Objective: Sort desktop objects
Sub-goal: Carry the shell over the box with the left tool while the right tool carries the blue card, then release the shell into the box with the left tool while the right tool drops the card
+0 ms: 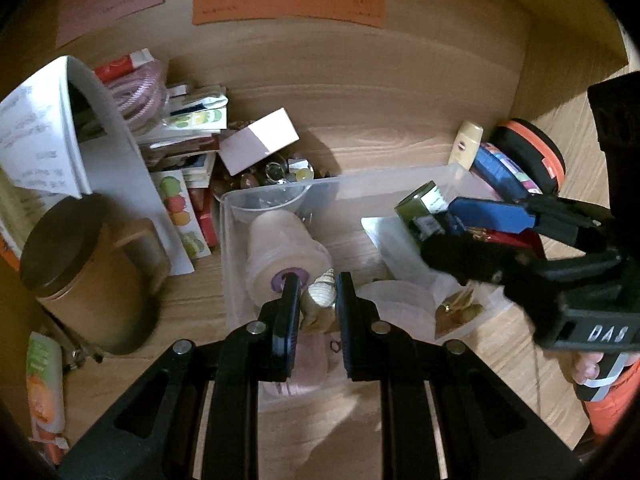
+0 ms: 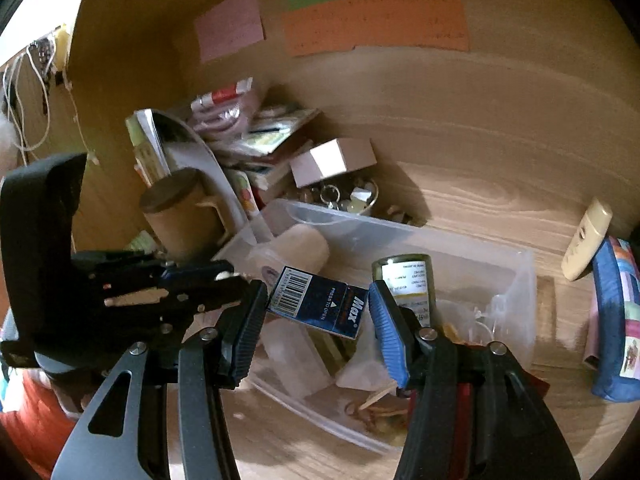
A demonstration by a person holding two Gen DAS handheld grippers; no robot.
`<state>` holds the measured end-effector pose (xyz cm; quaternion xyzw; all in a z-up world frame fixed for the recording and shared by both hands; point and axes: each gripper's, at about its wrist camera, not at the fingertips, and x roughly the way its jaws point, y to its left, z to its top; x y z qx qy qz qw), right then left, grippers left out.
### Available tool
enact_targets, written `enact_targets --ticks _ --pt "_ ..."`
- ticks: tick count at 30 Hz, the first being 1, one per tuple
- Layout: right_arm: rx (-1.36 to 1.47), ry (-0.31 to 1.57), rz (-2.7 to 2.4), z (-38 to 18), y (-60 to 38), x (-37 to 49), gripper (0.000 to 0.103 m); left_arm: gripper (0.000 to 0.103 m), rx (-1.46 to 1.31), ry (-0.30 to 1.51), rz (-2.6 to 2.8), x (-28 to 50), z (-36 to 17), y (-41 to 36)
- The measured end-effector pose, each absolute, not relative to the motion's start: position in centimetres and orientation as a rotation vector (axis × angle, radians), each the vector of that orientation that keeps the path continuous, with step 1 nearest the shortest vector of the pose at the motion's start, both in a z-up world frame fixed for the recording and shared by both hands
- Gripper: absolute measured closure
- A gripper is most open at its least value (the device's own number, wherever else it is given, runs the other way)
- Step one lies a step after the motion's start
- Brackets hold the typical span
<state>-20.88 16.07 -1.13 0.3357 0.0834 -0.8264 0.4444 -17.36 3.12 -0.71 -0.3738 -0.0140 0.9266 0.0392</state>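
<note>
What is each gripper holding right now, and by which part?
Neither holds anything. The left gripper is open over the seashell in the clear bin. The right gripper is open around the blue Max staple box, its pads clear of the box's ends.

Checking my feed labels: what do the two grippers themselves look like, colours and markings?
The left gripper has black linkage arms, silver pivot bolts and ribbed black-blue pads. The right gripper is black with grey arms and ribbed blue pads; its body bears white lettering, apparently "DAS". An orange sleeve shows behind it.
</note>
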Motion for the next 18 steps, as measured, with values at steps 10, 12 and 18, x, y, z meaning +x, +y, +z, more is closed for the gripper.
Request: enact_targets --ticks 10,12,18 --pt "0.826 0.258 -2.075 -2.6 15.3 -21.6 0.054 0.086 -1.175 -0.017 2.829 -18.9 -2.2 3.2" --pt "0.822 0.275 -2.079 -2.8 15.1 -21.6 0.054 0.086 -1.176 -0.021 2.826 -19.0 -2.5 3.0" --pt "0.825 0.332 -2.067 -3.5 14.4 -21.3 0.054 0.086 -1.180 -0.015 2.819 -19.3 -2.9 3.0"
